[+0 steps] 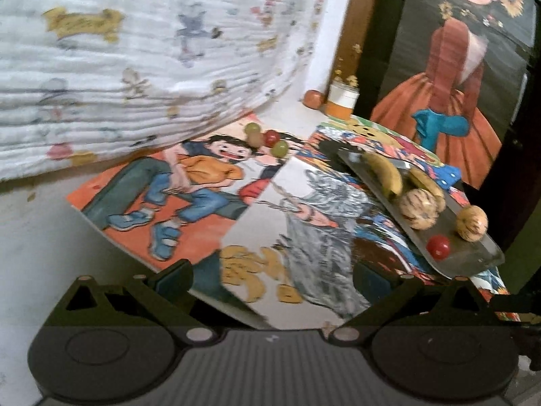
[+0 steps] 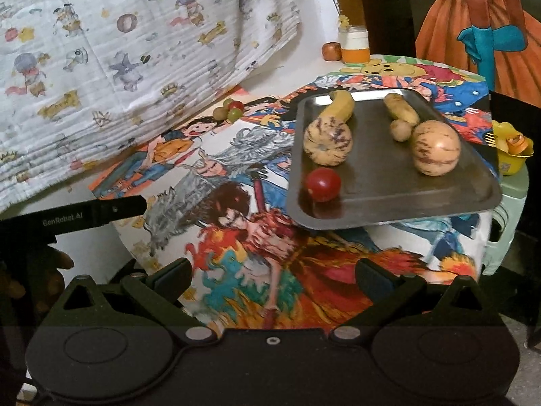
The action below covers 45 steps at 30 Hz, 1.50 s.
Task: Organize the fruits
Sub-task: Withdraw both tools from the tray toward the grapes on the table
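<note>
A steel tray (image 2: 422, 189) lies on a cartoon-printed cloth and holds two bananas (image 2: 339, 106), two striped pepino melons (image 2: 327, 142), a small brown fruit (image 2: 400, 130) and a red tomato (image 2: 323, 183). The tray also shows in the left wrist view (image 1: 473, 257). A small cluster of green and red fruits (image 2: 231, 110) sits on the cloth at the back left; it shows in the left wrist view (image 1: 267, 138) too. My left gripper (image 1: 272, 282) is open and empty, left of the tray. My right gripper (image 2: 274, 279) is open and empty, in front of the tray.
A patterned white sheet (image 2: 118, 50) hangs at the left. A jar with an orange base (image 2: 355, 45) and an orange fruit (image 2: 331, 51) stand at the back. A yellow cup (image 2: 510, 150) sits on a green stool at the right.
</note>
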Tool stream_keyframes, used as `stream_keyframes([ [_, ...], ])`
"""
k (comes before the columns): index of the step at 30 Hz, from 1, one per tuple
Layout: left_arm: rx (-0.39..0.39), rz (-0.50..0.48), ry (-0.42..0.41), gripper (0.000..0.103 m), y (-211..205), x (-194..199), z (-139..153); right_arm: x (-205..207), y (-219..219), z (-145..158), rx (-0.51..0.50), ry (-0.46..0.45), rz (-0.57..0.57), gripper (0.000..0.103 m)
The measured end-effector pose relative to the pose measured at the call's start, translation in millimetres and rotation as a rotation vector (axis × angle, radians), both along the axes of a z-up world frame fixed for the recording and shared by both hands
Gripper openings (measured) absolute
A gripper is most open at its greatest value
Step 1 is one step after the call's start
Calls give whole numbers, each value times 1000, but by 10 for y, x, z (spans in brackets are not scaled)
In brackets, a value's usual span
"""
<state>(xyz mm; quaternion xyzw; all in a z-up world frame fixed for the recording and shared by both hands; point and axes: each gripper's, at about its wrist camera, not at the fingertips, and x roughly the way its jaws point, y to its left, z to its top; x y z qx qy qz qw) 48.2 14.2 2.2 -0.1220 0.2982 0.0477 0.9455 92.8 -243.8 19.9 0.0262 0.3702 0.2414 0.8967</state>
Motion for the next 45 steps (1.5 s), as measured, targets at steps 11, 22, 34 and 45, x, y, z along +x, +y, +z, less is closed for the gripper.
stream_keyframes([
  [11, -26, 79, 8, 103, 419, 61, -74, 130, 323, 46, -102, -68, 38, 102],
  [22, 23, 21, -19, 103, 615, 307, 75, 381, 495, 158, -196, -116, 120, 102],
  [34, 109, -22, -40, 103, 673, 681, 176, 896, 649, 724, -366, -297, 372, 102],
  [45, 292, -143, -85, 103, 579, 1087, 265, 2047, 1031, 1053, -368, -244, 590, 102],
])
